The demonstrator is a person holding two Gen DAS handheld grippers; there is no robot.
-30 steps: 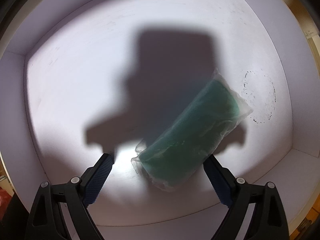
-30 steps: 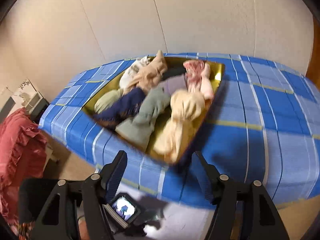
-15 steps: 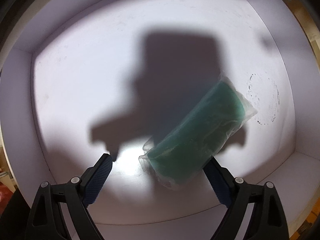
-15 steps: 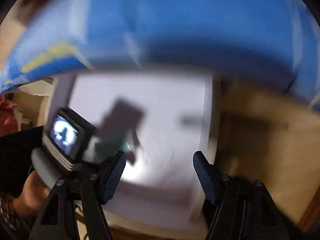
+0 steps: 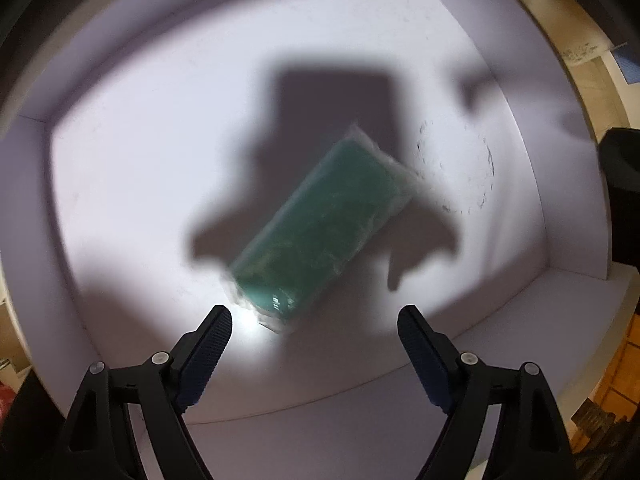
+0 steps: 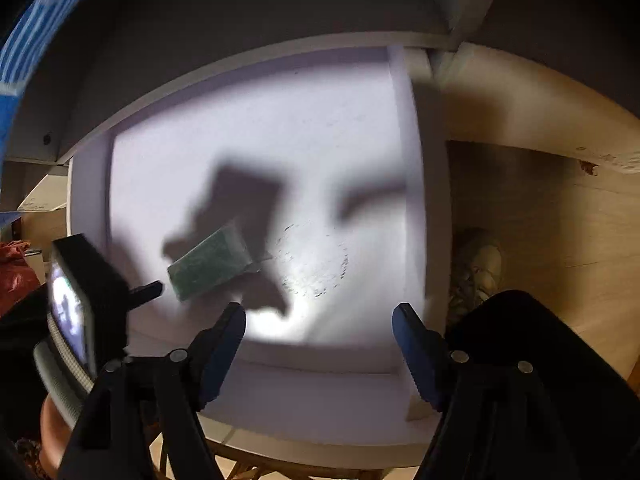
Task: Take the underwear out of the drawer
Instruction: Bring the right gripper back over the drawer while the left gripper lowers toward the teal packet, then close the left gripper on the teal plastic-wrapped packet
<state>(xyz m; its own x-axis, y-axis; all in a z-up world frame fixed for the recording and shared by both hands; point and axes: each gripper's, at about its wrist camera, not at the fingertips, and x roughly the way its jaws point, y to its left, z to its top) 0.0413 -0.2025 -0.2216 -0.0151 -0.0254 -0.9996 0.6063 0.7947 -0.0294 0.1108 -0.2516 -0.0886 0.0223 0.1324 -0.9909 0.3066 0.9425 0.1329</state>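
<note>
Green folded underwear in a clear plastic bag (image 5: 320, 228) lies slantwise on the white floor of the open drawer (image 5: 132, 168). My left gripper (image 5: 314, 322) hovers just short of the bag's near end, open, nothing between its fingers. In the right wrist view the same bag (image 6: 210, 262) lies left of centre in the drawer (image 6: 332, 136). My right gripper (image 6: 318, 318) stands open above the drawer's front part, to the right of the bag. The left gripper's body with its lit screen (image 6: 74, 308) shows at the left, held by a hand (image 6: 52, 436).
A ring of dark specks (image 5: 460, 168) marks the drawer floor right of the bag. A blue checked cloth (image 6: 28, 36) hangs above the drawer at the top left. A wooden panel (image 6: 540, 220) stands right of the drawer, with a pale crumpled thing (image 6: 478, 268) at its foot.
My left gripper has pulled back, so the bag now lies beyond its fingertips instead of between them. My right gripper swung down from the bed with the clothes tray to over the drawer.
</note>
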